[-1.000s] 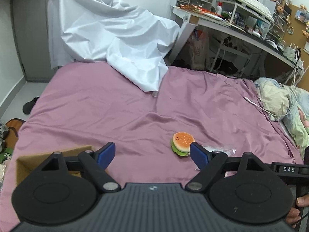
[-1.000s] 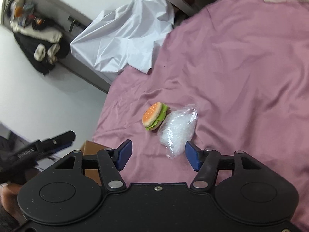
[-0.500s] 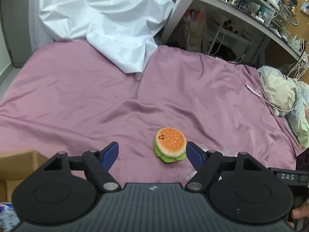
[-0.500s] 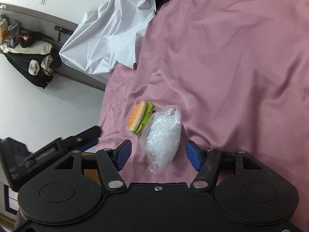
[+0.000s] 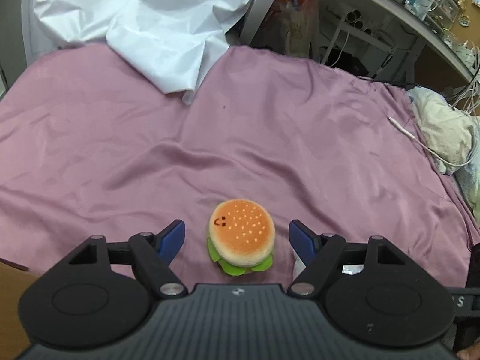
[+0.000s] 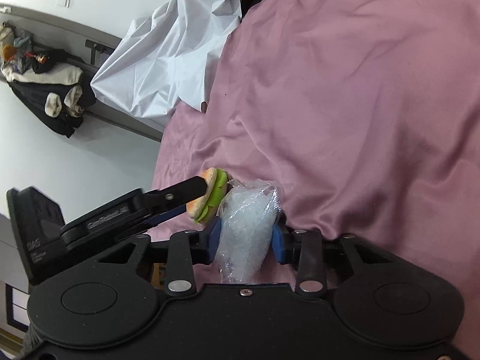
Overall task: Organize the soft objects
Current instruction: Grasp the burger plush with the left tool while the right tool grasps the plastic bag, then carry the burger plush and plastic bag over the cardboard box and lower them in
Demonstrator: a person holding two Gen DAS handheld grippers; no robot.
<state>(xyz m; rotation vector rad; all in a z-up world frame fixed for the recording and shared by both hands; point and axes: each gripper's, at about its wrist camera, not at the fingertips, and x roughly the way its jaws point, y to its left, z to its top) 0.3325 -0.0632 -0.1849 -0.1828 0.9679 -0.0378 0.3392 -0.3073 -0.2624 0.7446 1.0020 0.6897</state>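
Note:
A plush burger [image 5: 241, 235] with an orange bun and green lettuce lies on the pink bedsheet [image 5: 270, 138]. My left gripper [image 5: 237, 238] is open, its blue fingers either side of the burger without touching it. In the right wrist view the burger [image 6: 210, 195] shows beside a clear plastic bag of white filling [image 6: 247, 228]. My right gripper [image 6: 246, 237] is shut on that bag, blue pads pressing both sides. The left gripper's black finger [image 6: 168, 196] crosses in front of the burger there.
A crumpled white sheet [image 5: 156, 27] lies at the bed's far edge. A cardboard box corner [image 5: 12, 294] sits at lower left. A white cable [image 5: 420, 147] and bundled bedding [image 5: 447, 129] lie at right. A cluttered desk [image 5: 390, 6] stands behind the bed.
My left gripper moved forward and now straddles the burger. My right gripper advanced onto the clear bag and closed on it.

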